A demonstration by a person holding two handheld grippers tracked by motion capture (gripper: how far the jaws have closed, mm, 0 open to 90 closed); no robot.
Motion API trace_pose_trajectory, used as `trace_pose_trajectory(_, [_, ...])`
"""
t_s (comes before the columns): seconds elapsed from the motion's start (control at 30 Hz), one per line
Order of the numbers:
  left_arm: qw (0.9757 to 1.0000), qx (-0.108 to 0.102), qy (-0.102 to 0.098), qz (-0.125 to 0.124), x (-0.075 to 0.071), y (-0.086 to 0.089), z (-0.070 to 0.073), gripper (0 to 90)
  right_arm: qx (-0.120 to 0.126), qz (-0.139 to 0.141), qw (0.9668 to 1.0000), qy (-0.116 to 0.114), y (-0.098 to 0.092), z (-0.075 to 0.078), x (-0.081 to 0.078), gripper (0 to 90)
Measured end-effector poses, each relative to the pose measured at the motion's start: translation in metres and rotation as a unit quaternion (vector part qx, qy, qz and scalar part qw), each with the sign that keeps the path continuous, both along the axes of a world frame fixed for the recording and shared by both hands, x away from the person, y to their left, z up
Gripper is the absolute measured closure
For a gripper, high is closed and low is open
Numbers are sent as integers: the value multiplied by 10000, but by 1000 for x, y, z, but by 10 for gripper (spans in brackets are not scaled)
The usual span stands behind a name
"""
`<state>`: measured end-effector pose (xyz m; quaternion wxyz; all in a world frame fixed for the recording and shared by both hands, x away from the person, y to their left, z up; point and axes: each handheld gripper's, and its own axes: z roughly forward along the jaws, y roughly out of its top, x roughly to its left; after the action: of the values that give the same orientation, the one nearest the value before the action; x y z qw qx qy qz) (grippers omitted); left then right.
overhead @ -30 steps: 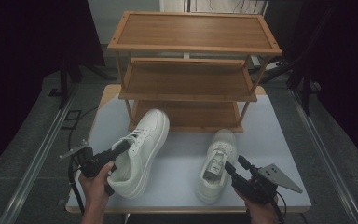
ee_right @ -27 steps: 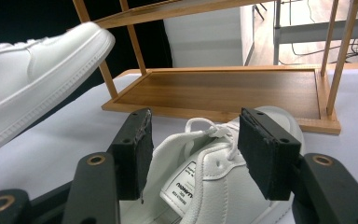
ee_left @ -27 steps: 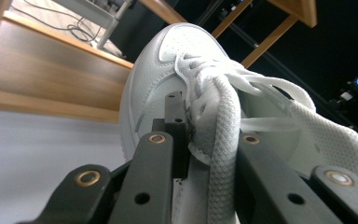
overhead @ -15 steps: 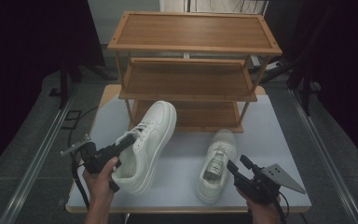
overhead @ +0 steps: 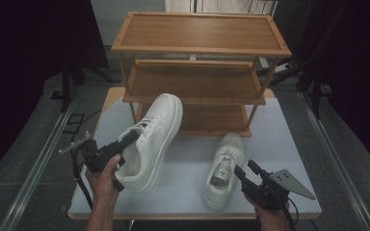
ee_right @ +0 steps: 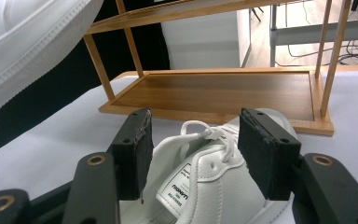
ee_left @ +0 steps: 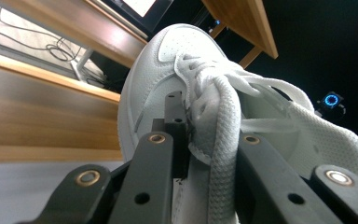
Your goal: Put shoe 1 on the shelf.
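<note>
Jaws of the left gripper clamp the shoe aloft, tilted — right gripper jaws wide.

A three-tier wooden shoe rack stands at the far edge of the pale tabletop. Grey floor surrounds it; black curtains darken both sides.

Raised shoe: white smooth leather-like upper, faint sheen, stitched seams; woven cloth laces; mesh-textured fabric at collar.
Second shoe: same white smooth upper, perforated toe, printed label on tongue.
Shelf rack: varnished wood, warm brown, visible grain, slight gloss.
Table: matt pale surface, smooth.
Left gripper and right gripper: matt black plastic, brass-coloured rivets; pads rough, rubbery-looking.
Grey plate: flat, dull, metal-like.
</note>
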<state>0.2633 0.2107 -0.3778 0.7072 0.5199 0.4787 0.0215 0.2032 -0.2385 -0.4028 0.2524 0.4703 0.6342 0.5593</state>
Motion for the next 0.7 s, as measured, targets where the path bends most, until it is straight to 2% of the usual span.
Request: trace_pose_trajectory(0.7, [9997,-185,-17,157,22,-8,15,817,23,51,10000,4,2,1,-1,449])
